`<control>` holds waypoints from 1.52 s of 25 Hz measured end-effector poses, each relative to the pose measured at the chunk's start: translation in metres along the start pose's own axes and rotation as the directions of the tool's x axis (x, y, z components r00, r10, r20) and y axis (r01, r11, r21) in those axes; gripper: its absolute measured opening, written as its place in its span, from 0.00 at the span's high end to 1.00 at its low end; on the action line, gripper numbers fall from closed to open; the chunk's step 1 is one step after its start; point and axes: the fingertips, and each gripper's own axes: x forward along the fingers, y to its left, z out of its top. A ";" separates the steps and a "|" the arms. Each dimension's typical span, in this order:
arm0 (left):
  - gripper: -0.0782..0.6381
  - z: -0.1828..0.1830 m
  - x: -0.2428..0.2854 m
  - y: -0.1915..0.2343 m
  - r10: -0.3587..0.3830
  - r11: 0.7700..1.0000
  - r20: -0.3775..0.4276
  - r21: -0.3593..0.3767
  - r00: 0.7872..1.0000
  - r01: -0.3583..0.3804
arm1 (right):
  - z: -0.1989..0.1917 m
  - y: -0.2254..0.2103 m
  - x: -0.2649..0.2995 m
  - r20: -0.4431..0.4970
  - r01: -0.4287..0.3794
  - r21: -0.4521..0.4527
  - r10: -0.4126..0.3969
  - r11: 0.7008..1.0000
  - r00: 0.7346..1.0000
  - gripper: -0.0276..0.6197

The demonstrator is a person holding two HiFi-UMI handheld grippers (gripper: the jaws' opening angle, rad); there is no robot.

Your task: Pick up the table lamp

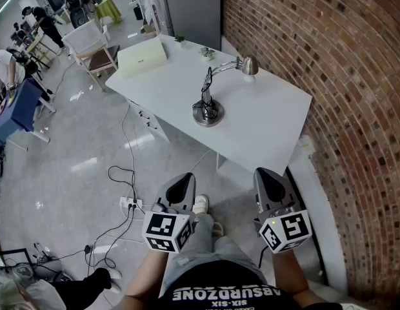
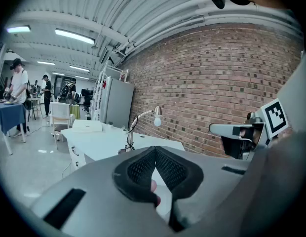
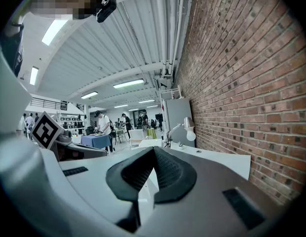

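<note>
Silver bendy-neck table lamp (image 1: 206,112) stands on the white table (image 1: 264,124).
Its round bottom (image 1: 199,116) looks heavy and the bulb (image 3: 191,135) could break, so hold the thin pole (image 1: 208,90) low; the grey left gripper (image 1: 181,186) and right gripper (image 1: 270,182) are pressed together, empty.

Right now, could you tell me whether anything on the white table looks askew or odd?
Nothing is askew: the lamp stands upright on the table. Only its black cord is bundled up against the stem and base.
</note>
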 end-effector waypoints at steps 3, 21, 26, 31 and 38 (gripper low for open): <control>0.88 0.002 0.008 0.001 0.006 1.000 0.000 -0.004 1.000 -0.006 | -0.001 -0.005 0.004 -0.002 -0.003 -0.003 0.003 1.000 1.000 0.96; 0.88 0.044 0.082 0.027 -0.081 0.997 0.025 -0.003 0.996 0.081 | 0.030 -0.043 0.064 0.029 0.056 -0.019 -0.055 0.998 0.998 0.96; 0.88 0.066 0.112 0.037 -0.146 0.989 0.045 0.002 0.988 0.146 | 0.043 -0.058 0.093 0.043 0.073 -0.013 -0.072 0.997 0.996 0.96; 0.88 0.080 0.142 0.049 -0.190 0.982 0.038 0.013 0.981 0.189 | 0.055 -0.073 0.119 0.056 0.098 -0.029 -0.097 0.995 0.994 0.96; 0.88 0.096 0.176 0.072 -0.218 0.976 0.043 0.022 0.975 0.217 | 0.063 -0.086 0.152 0.051 0.125 -0.025 -0.123 0.992 0.991 0.84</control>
